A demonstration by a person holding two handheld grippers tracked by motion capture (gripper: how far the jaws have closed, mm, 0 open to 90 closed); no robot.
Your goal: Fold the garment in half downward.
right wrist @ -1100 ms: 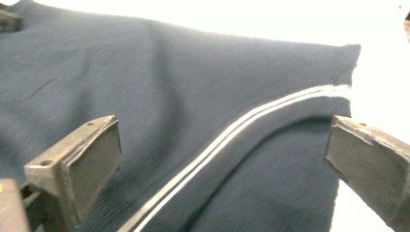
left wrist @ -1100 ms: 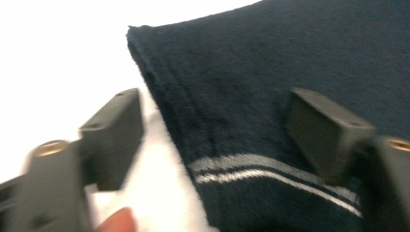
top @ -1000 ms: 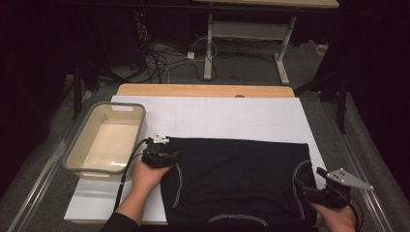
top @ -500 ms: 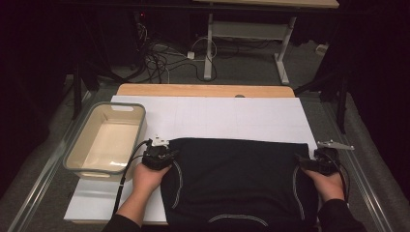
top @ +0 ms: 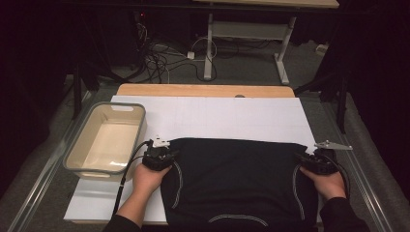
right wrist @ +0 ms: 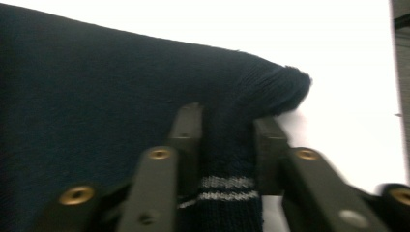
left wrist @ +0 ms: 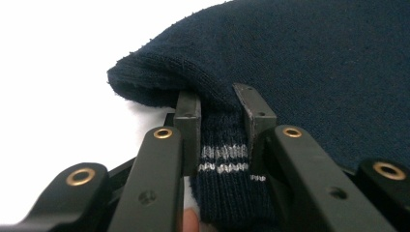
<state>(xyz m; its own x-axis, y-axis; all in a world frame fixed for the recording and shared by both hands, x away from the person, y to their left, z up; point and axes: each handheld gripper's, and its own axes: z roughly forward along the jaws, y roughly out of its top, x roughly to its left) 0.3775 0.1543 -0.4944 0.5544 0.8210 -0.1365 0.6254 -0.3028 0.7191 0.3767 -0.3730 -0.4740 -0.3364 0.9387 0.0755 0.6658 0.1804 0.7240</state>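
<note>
A dark navy knit sweater [top: 237, 179] with thin white stripes lies flat on the white table [top: 212, 118]. At its far left corner my left gripper [top: 162, 153] is shut on a folded edge; the left gripper view has the striped knit [left wrist: 223, 159] pinched between both pads. My right gripper [top: 316, 162] is at the far right corner, its jaws having just closed, and the right gripper view has a ridge of striped knit [right wrist: 227, 154] squeezed between its fingers [right wrist: 186, 130]. A hand holds each gripper from the near side.
A beige plastic tub [top: 106, 140] stands on the table left of the sweater, close to my left gripper. A wooden strip [top: 205, 90] runs along the table's far edge. Cables and desk legs lie on the floor beyond.
My right gripper moved up the sweater's right side to its far right corner and closed on the fabric there. The left hand stayed put at the far left corner.
</note>
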